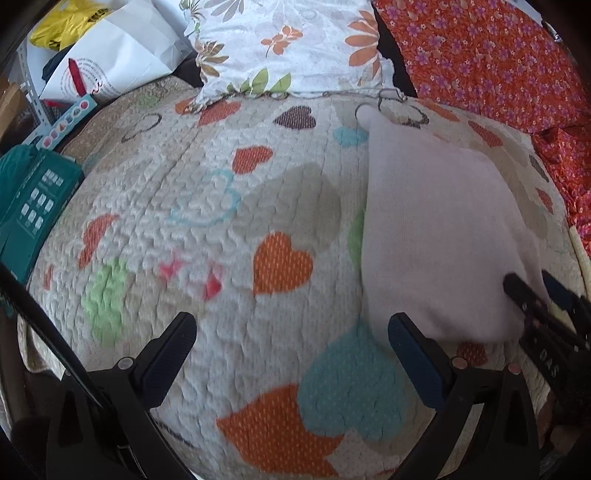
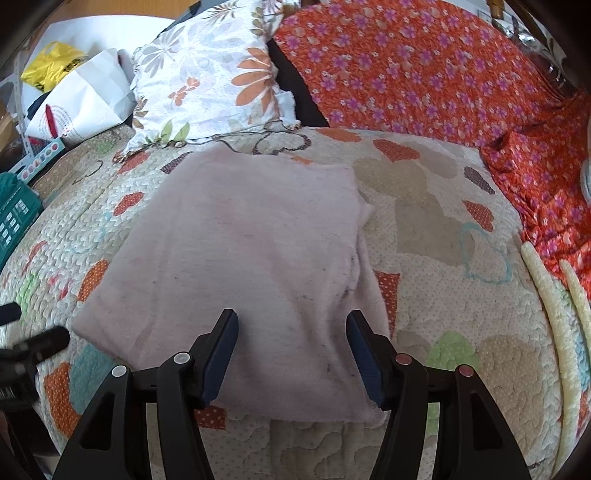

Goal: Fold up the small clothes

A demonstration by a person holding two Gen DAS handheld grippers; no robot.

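A: Logging this one fast. Pale pink garment (image 2: 240, 251) lies folded flat on the heart-print quilt (image 2: 443, 229), roughly a rectangle, a thin extra layer peeking out along its right edge.

B: Right gripper (image 2: 291, 350)?

A: Jaws wide apart, hovering over the near edge of the garment. Nothing pinched; the pads sit above the cloth with the pink fabric showing between them (can't say whether a tip brushes it).

B: Left gripper (image 1: 291, 354)?

A: Also spread wide, nothing between the fingers. It's over bare quilt, just left of the garment (image 1: 443, 229); its right finger (image 1: 413, 354) overlaps the garment's near-left corner in the left wrist view, contact unclear.

B: Do the two see each other?

A: Yes. The right gripper's tips (image 1: 535, 295) show at the right edge of the left wrist view, on the garment's near-right corner. The left one's tips (image 2: 33, 332) show blurred at the left edge of the right wrist view.

B: Background?

A: Floral white pillow (image 2: 207, 85) at the far edge of the quilt, orange flowered fabric (image 2: 424, 74) behind and to the right. On the far left, a white paper bag (image 1: 122, 51), a yellow plastic bag (image 1: 66, 22), and a teal box (image 1: 33, 206) beside the quilt.
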